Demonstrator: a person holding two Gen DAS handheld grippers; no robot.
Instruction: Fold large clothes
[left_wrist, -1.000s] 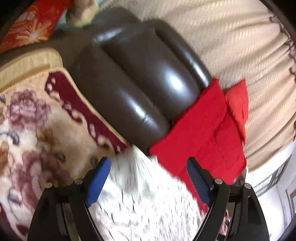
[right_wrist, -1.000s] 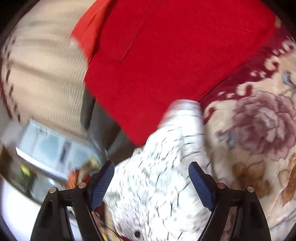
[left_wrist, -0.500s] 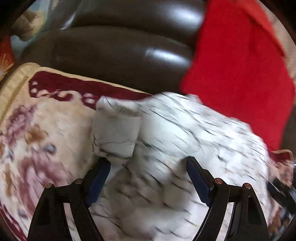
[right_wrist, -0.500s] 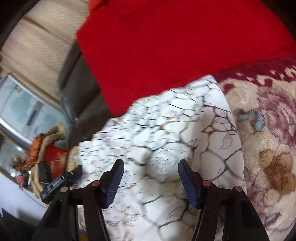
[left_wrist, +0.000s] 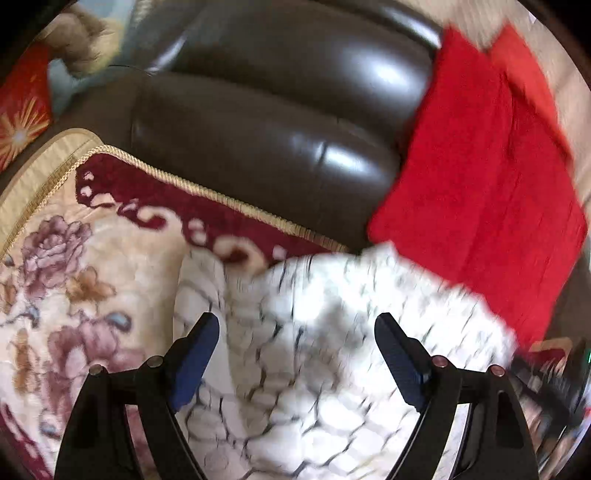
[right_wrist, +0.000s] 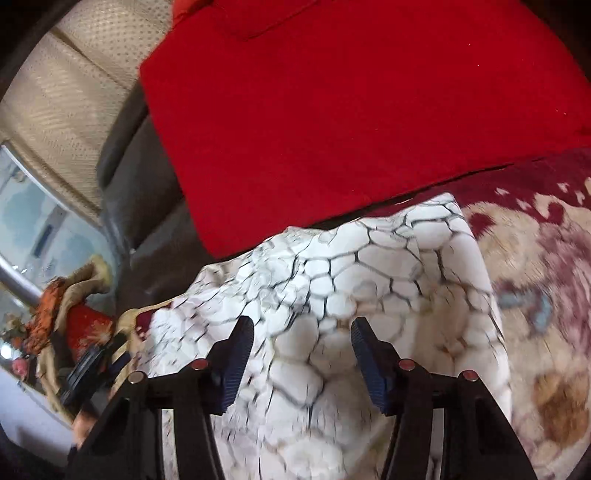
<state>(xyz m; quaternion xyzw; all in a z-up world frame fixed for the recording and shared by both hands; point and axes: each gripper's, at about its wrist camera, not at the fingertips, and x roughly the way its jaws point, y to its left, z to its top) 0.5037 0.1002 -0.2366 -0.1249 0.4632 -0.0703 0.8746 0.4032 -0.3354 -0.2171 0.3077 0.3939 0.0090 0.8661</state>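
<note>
A white garment (left_wrist: 325, 362) with a dark crackle print lies on a flowered blanket (left_wrist: 66, 288), near a red cloth (right_wrist: 351, 110). The left gripper (left_wrist: 295, 354) hangs wide open above it. The right gripper (right_wrist: 301, 354), jaws just narrowing, holds nothing yet. Best to lower both onto the edge before pinching.

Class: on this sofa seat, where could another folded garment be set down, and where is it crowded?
Free: the floral blanket left of the white garment. Crowded: the far right, where the garment meets the red cloth and the brown backrest.
</note>
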